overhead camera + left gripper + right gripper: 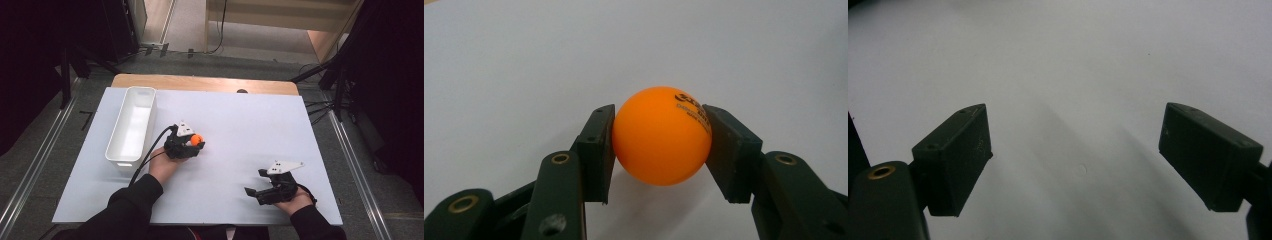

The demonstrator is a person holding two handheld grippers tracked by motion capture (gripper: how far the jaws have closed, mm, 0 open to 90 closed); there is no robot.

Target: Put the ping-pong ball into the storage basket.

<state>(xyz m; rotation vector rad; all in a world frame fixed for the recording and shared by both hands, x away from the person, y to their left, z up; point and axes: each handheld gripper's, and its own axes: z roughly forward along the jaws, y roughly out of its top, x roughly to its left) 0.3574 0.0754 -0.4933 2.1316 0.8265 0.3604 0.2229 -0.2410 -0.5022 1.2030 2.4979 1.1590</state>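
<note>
1. Left gripper (659,145) pinches the orange ball (662,136): both pads sit flat on opposite sides, roughly at its widest line. A grip across the middle likely keeps a smooth round ball from squirting out.
2. In the left gripper view the ball sits low over the white surface (524,60), with a soft shadow right under it. Can't tell whether it touches the surface or is just clear of it.
3. In the high view the ball (196,139) shows at the tip of the left gripper (192,145), left of the surface's centre and just right of the white bin (131,125). The gripper points away from the person, the cable trailing back along the forearm.
4. The bin is long and narrow, open on top, with nothing visible inside, and it runs along the left edge of the surface (250,125). Judgement: it's the drop target, set close so the transfer is a short sideways move over its near wall.
5. Right gripper (1075,160) is spread wide, nothing between the pads, only bare surface ahead.
6. In the high view the right gripper (260,192) rests near the front right corner, well apart from ball and bin. Judgement: parked out of the way, since the job looks one-handed.
7. Likely step: ball grasped, lift and carry to the bin not yet done. Risk: the ball slipping if the squeeze eases.
</note>
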